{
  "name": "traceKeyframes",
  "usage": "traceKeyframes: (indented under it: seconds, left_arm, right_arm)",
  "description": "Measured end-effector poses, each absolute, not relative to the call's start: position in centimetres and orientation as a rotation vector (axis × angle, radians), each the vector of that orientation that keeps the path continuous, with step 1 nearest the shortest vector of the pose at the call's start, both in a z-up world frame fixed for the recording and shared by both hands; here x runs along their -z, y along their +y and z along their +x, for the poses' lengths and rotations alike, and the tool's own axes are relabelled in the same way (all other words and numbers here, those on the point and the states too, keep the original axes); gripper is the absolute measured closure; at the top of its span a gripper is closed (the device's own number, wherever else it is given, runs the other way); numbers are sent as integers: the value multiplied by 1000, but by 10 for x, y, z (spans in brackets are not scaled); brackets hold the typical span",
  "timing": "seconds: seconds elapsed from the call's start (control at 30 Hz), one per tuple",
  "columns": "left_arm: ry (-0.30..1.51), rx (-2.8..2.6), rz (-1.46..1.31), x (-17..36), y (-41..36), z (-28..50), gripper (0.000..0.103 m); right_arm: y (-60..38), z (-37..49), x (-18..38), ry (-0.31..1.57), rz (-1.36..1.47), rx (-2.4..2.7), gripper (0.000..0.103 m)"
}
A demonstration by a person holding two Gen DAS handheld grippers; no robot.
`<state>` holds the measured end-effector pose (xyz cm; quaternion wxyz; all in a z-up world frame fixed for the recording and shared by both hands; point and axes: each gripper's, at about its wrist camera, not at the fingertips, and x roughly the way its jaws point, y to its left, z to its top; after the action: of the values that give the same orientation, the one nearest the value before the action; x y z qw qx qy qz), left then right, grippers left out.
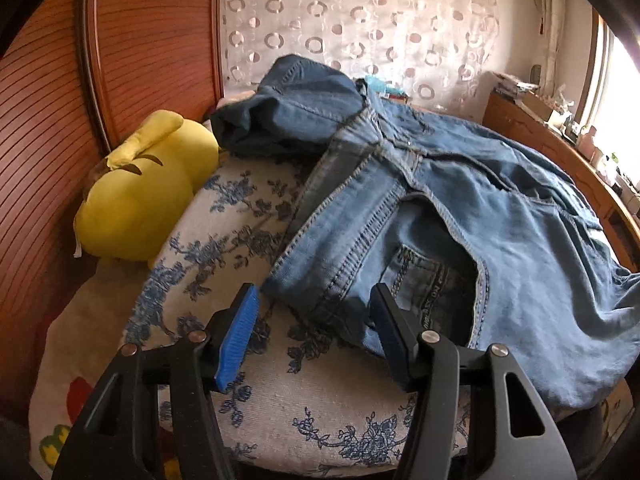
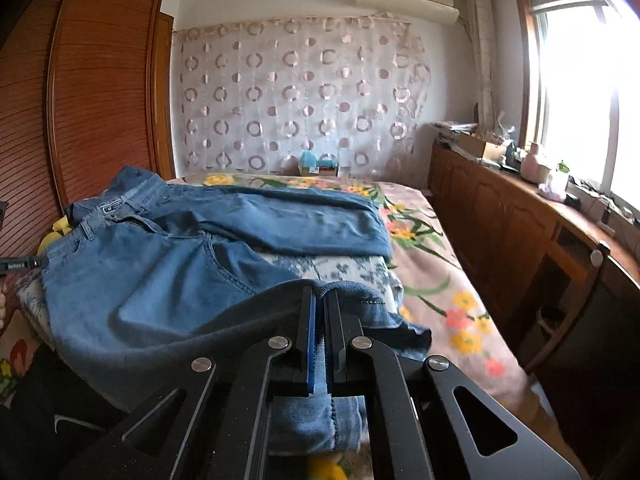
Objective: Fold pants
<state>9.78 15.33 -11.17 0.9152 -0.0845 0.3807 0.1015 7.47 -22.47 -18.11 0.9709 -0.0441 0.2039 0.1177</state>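
Note:
Blue denim pants (image 1: 460,216) lie spread on a bed, waistband toward the wooden wardrobe, over a folded white-and-blue floral cloth (image 1: 248,240). My left gripper (image 1: 316,304) is open, its jaws astride the waistband corner, and the cloth lies between them untouched by the left pad. In the right wrist view the pants (image 2: 160,280) stretch leftward, with one leg (image 2: 304,220) lying across the far side. My right gripper (image 2: 320,300) is shut on the hem of the near leg, lifted slightly off the bed. The left gripper's tip (image 2: 20,266) shows at the far left.
A yellow plush toy (image 1: 140,192) lies against the wooden wardrobe (image 1: 48,140) left of the pants. The bed has a flowered blanket (image 2: 440,280). A wooden cabinet (image 2: 520,216) with clutter runs along the window side. A patterned curtain (image 2: 300,96) hangs behind.

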Motion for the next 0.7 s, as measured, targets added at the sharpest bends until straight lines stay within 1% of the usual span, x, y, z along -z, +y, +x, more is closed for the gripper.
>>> traceKeyframes:
  seconds: [0.13,0.17,0.4,0.47,0.5,0.53,0.63,0.7]
  left_arm:
    - [802,-178,-206,119,153,100,44]
    - [800,-176,-209,119,153,100,46]
    - [788,-136,-248,120,154,99,61]
    - [781,-145,-241,119,155,99,74]
    - [775,-150,-239,119,155,99,75]
    - [770,-140,-245,118,156,98,78]
    - [754,-129,-237,112,155,96,82]
    - [729,-122,-236,105,155,93,83]
  right_arm:
    - [-219,84,185,406,-95,-245,100]
    - [-220,86,184,406,-99,-245,100]
    - [-219,93,180,411,-136,-244,100]
    - [-219,94,180,416,-141,-243,100]
    - [-220,94,179,419,-143,-244,100]
    - [-217,94,176,420,-148,-242,100]
    - [-215,94,172,422,-154,-237,100]
    - [-215,94,169,419,-155,-233,100]
